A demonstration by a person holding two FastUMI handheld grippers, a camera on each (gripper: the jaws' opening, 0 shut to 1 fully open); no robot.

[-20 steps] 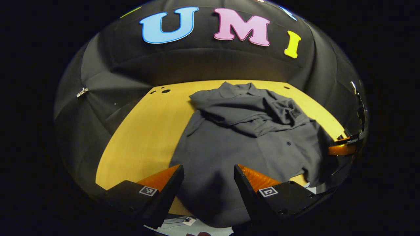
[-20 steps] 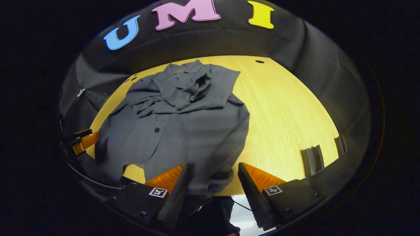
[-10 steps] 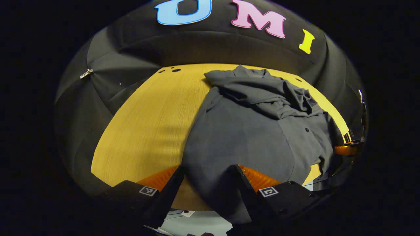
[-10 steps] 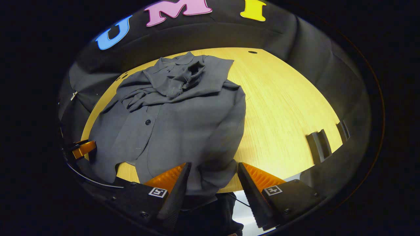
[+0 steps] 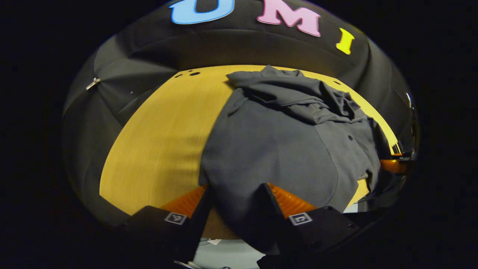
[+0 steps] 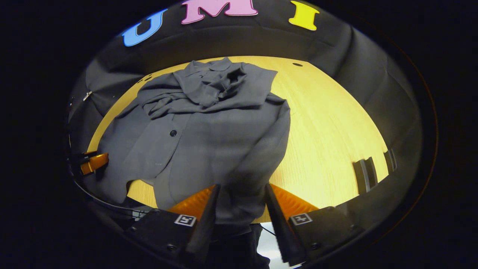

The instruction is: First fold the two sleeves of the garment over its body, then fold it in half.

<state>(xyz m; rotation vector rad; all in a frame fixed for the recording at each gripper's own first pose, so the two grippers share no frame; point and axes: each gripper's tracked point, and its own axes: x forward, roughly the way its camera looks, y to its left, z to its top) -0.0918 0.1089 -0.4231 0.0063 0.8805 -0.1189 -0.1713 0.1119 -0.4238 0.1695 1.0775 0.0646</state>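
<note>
The grey garment lies on the yellow table, collar toward twelve o'clock by the booth wall and hem hanging over the near table edge at six o'clock. In the left gripper view bare table runs wide from seven round to eleven o'clock; in the right gripper view the garment leaves open wood from one to four o'clock, where two dark brackets sit at the rim. Both sleeves lie bunched across the chest, buttons showing below them. The left gripper has hem cloth between its parted fingers; the right gripper likewise; whether either pinches the cloth cannot be told.
</note>
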